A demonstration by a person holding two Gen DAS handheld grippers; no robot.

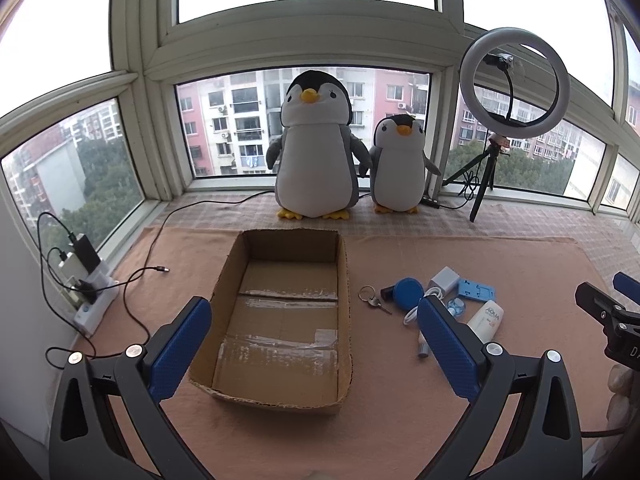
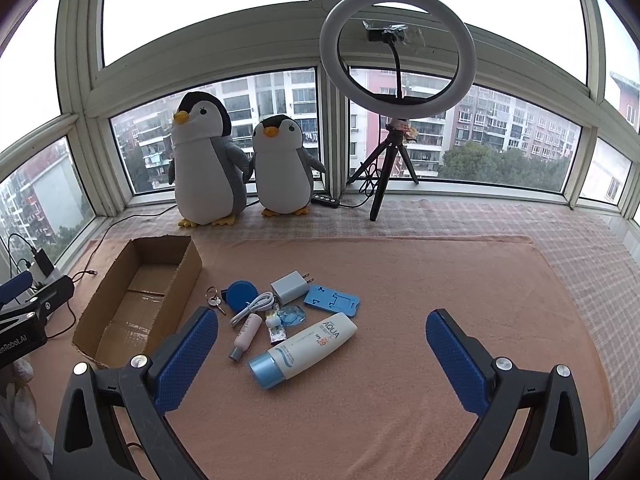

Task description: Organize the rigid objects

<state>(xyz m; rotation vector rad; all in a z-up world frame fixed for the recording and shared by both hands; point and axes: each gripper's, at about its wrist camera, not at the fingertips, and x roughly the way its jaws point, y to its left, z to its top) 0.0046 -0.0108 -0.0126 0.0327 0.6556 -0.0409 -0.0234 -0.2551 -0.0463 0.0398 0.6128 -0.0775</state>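
An open cardboard box [image 1: 280, 398] [image 2: 116, 322] stands empty on the peach cloth. Right of it lies a cluster of small items: keys [image 1: 372, 300] [image 2: 214, 300], a blue round case [image 1: 406, 292] [image 2: 240, 294], a white charger plug [image 1: 444, 278] [image 2: 288, 286], a white cable [image 2: 256, 306], a blue phone stand [image 1: 476, 290] [image 2: 332, 300], a white AQUA tube [image 1: 486, 318] [image 2: 304, 350] and a small pink bottle [image 2: 246, 334]. My left gripper [image 1: 314, 334] hovers open over the box. My right gripper [image 2: 322, 344] hangs open above the tube.
Two plush penguins [image 1: 316, 152] [image 2: 280, 168] stand at the window, with a ring light on a tripod [image 1: 514, 80] [image 2: 398, 48] to their right. A power strip with chargers [image 1: 86, 280] and loose cables [image 1: 136, 276] lie at the left edge.
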